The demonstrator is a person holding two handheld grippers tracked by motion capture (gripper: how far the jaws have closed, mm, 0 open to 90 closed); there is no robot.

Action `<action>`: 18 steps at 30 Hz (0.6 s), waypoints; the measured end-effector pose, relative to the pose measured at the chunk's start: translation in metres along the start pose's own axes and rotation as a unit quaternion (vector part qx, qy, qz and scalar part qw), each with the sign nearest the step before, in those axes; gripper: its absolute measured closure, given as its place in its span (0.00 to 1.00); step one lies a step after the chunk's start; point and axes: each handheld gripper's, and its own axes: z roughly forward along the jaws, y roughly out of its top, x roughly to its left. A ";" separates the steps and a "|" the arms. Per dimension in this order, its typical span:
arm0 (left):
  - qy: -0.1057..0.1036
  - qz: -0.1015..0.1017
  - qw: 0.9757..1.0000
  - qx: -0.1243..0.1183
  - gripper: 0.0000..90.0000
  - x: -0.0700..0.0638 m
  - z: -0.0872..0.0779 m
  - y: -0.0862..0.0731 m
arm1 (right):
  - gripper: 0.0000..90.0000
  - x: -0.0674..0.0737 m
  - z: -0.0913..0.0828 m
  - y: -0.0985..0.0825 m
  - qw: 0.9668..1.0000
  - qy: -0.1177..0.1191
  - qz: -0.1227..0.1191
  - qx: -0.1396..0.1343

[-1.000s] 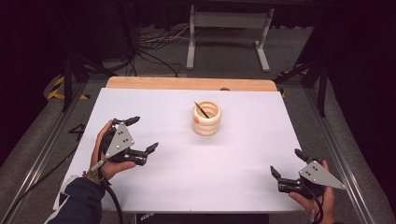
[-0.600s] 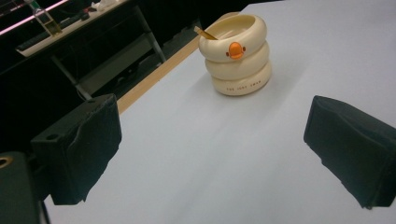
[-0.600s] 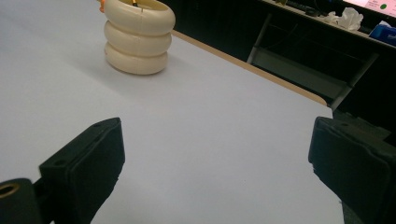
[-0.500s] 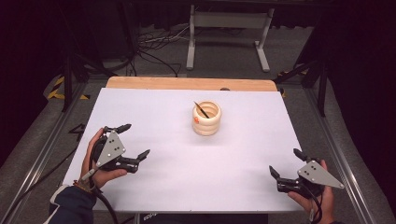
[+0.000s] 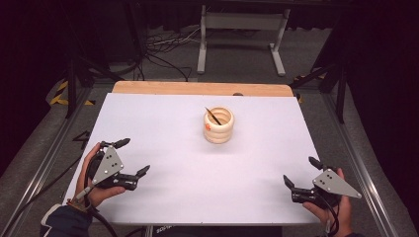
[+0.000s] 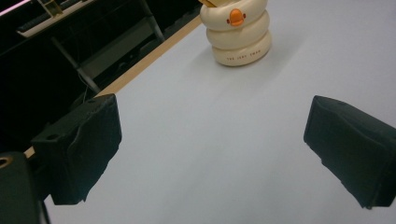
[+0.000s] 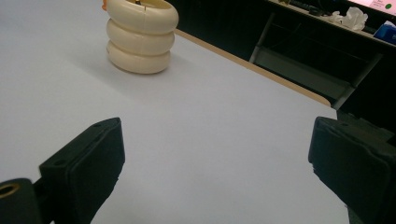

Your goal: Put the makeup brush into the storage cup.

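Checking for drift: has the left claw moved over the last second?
Yes. The left claw has drawn back toward the person and the table's near-left corner, farther from the cream ringed holder, which stayed put.

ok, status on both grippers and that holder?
Left gripper open, empty, near-left of table. Right gripper open, empty, near-right. Cream ringed holder upright mid-table, dark stick inside, untouched. Nothing between grippers and holder.

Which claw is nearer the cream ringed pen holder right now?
Left, by a modest margin. The left claw sits open near the table's front-left, the cream ringed pen holder ahead to its right. The right claw, also open, sits at the front-right corner, farther off.
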 end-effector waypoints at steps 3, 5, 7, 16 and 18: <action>0.000 -0.002 1.000 0.001 0.05 0.000 -0.002 -0.004 | 0.05 0.001 0.000 0.000 1.000 0.000 -0.001 0.000; -0.001 -0.003 1.000 0.003 0.05 0.000 -0.002 -0.006 | 0.05 0.001 0.000 0.000 1.000 0.001 -0.001 0.000; 0.000 -0.006 1.000 0.007 0.05 0.000 -0.003 -0.009 | 0.05 0.001 0.001 0.000 1.000 0.000 0.000 0.001; -0.003 -0.024 1.000 0.013 0.06 0.003 -0.008 -0.021 | 0.05 0.001 0.001 0.000 1.000 0.000 0.002 0.002; -0.003 -0.031 0.999 0.016 0.06 0.003 -0.009 -0.026 | 0.05 0.000 0.001 0.000 1.000 0.000 0.002 0.002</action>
